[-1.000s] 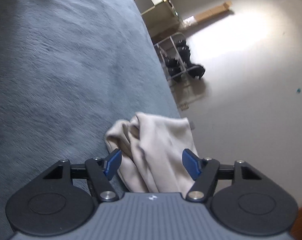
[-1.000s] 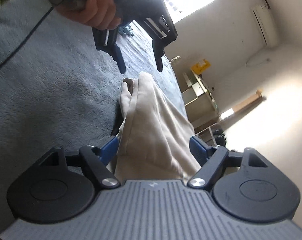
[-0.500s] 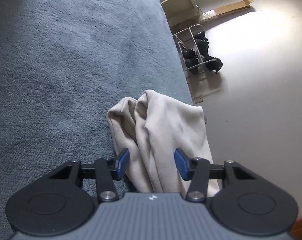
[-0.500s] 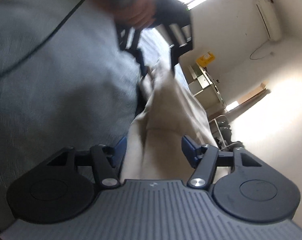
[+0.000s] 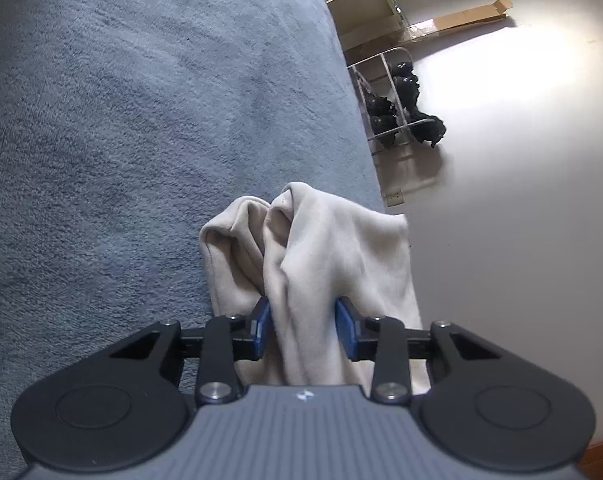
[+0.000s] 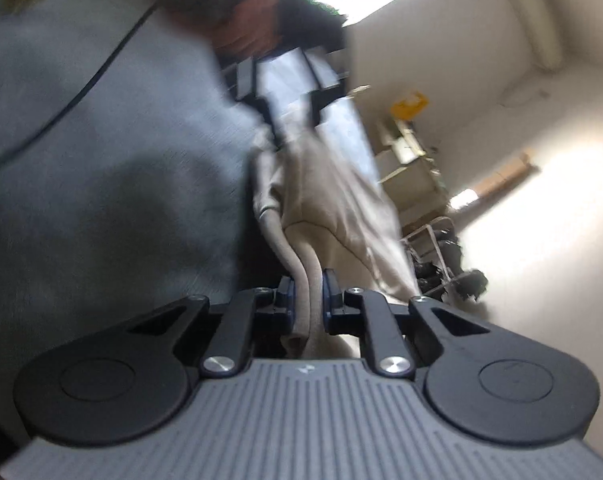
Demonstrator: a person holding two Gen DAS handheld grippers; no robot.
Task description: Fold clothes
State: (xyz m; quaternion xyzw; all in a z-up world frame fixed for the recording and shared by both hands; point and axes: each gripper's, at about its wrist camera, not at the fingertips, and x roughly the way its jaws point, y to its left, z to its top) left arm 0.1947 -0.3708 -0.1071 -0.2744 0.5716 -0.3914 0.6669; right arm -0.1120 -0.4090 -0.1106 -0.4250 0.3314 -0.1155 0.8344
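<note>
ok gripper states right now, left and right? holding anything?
Left gripper: jaws just closed in, pads pressing a bunched fold of the beige garment.
Right gripper: jaws just closed, clamped on the beige garment's thick edge.

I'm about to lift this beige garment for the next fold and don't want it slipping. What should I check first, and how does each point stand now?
1. Right claw shut on the beige fleece garment: ok; its jaws have just been closing and the pads pinch a rolled edge.
2. Left claw shut on a bunched fold of the garment: ok; its jaws have just been closing too.
3. Both claws hold the same garment: ok.
4. Grey-blue fleece blanket ahead has free room: ok.
5. Garment hangs off the blanket's edge on the floor side: cannot tell.
6. Layers lined up: not ok, bunched.
</note>
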